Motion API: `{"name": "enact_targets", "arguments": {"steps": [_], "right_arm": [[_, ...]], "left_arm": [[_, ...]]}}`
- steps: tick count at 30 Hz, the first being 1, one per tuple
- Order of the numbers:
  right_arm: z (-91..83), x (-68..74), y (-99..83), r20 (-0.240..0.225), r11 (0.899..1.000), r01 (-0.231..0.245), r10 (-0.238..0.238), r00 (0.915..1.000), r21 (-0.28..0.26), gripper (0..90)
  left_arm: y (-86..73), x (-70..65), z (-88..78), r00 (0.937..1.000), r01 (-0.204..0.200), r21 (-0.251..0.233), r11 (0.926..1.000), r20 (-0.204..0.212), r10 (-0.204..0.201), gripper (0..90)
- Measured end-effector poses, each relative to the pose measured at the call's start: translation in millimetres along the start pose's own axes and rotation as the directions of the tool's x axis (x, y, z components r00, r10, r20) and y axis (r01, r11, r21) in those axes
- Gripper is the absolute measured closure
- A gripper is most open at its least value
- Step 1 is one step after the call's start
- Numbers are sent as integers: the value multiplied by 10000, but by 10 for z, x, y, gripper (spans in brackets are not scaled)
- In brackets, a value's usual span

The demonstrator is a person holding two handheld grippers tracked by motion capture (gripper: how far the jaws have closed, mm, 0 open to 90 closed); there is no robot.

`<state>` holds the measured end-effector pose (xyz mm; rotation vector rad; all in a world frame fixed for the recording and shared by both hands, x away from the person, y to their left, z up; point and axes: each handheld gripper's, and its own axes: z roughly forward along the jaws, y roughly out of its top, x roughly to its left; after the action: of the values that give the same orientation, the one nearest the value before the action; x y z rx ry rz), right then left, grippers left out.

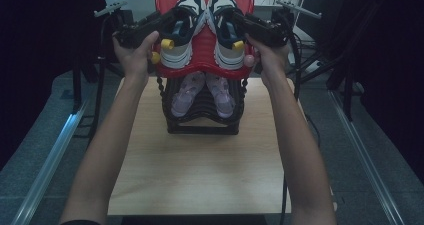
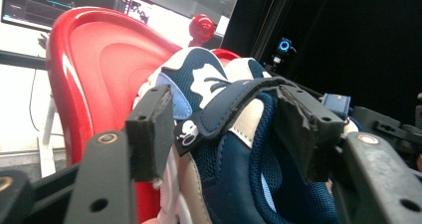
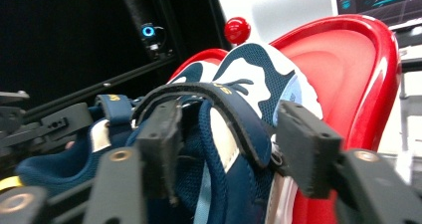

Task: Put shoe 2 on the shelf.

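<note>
Both of the person's forearms are reaching forward over the table and rising to the top tier of a shoe rack; the left hand is gripping the left claw from below and outside, the right hand is mirroring it on the right claw, and both claws are pointing inward and level toward the middle of the rack.

A pair of navy and white sneakers is sitting heels-out on the red tray at the top; the left sneaker is lying beside the right sneaker, toes against the tray's raised back; a lilac pair is resting on the black tier below.

In the left gripper view the left claw is standing wide, its jaws straddling the collar and strap of the left sneaker; the pads seem to be clear of the fabric, so it is released. In the right gripper view the right claw is likewise spread around the right sneaker and its strap; the left pad is sitting very close to the collar, though probably not pressing, so it too is released.
</note>
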<state>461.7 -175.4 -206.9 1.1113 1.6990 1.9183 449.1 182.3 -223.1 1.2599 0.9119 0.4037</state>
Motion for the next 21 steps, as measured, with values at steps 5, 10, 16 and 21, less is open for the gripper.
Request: {"name": "enact_targets", "arguments": {"steps": [5, 10, 16, 21], "right_arm": [[-114, -28, 2, -181, 9999, -61, 59, 9998, -99, 365], [-192, -44, -47, -231, 9999, -22, 18, 9997, -161, 361], [-270, -40, -109, -304, 9993, 13, -24, 9995, -368, 362], [-381, -27, -126, -309, 9970, 146, -169, 9994, -761, 379]], "left_arm": [[-6, -8, -33, 9998, 118, 84, 9999, 183, -119, 385], [10, -72, -87, 9993, 130, -10, 9999, 360, -129, 384], [60, -129, -205, 9986, 19, -40, 10000, 530, -17, 383], [79, -158, -319, 9983, -180, -85, 9998, 558, 184, 387]]}}
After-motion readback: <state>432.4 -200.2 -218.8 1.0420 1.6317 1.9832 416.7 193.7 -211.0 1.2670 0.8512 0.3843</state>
